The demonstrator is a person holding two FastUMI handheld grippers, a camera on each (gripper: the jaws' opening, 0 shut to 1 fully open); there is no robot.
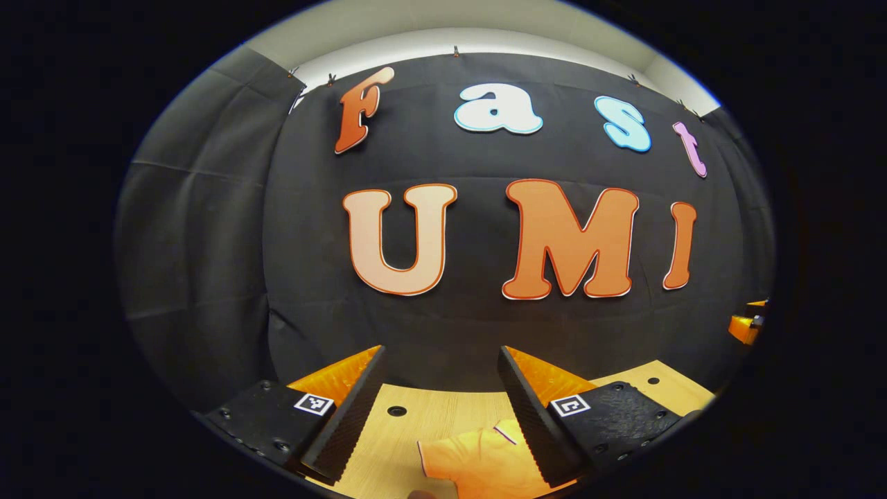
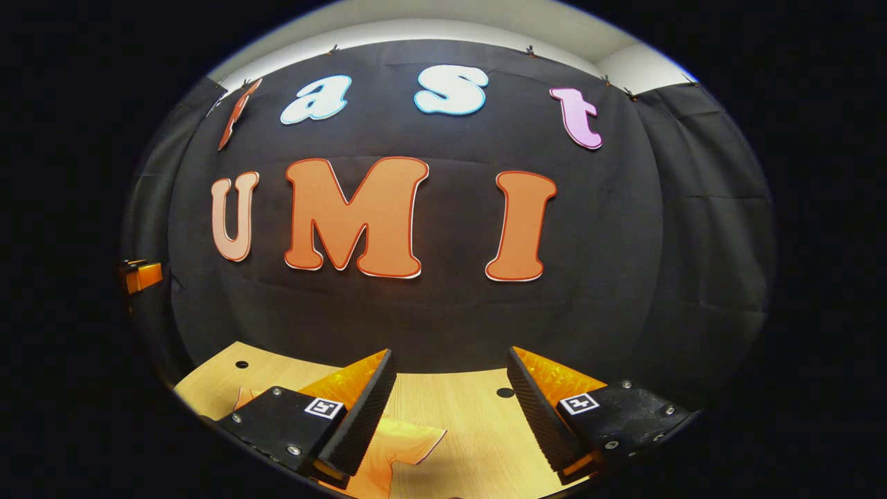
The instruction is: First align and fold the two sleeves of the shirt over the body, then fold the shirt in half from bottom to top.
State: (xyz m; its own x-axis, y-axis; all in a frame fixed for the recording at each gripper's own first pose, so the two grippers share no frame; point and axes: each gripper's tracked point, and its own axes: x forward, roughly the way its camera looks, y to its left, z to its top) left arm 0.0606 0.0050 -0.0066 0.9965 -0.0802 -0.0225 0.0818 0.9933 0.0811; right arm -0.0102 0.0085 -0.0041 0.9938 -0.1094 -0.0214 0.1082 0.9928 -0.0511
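Orange shirt lies flat on wooden table, sleeve pointing right.

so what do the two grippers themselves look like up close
Left gripper and right gripper match: two wedge-shaped fingers with ribbed inner faces, each on a dark block with visible screws and a small square black-and-white marker. No cables or sleeves visible.

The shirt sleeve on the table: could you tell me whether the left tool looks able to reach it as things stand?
Probably yes. The left tool is open, and the orange sleeve lies flat on the wooden table just below its fingers, with nothing between them.
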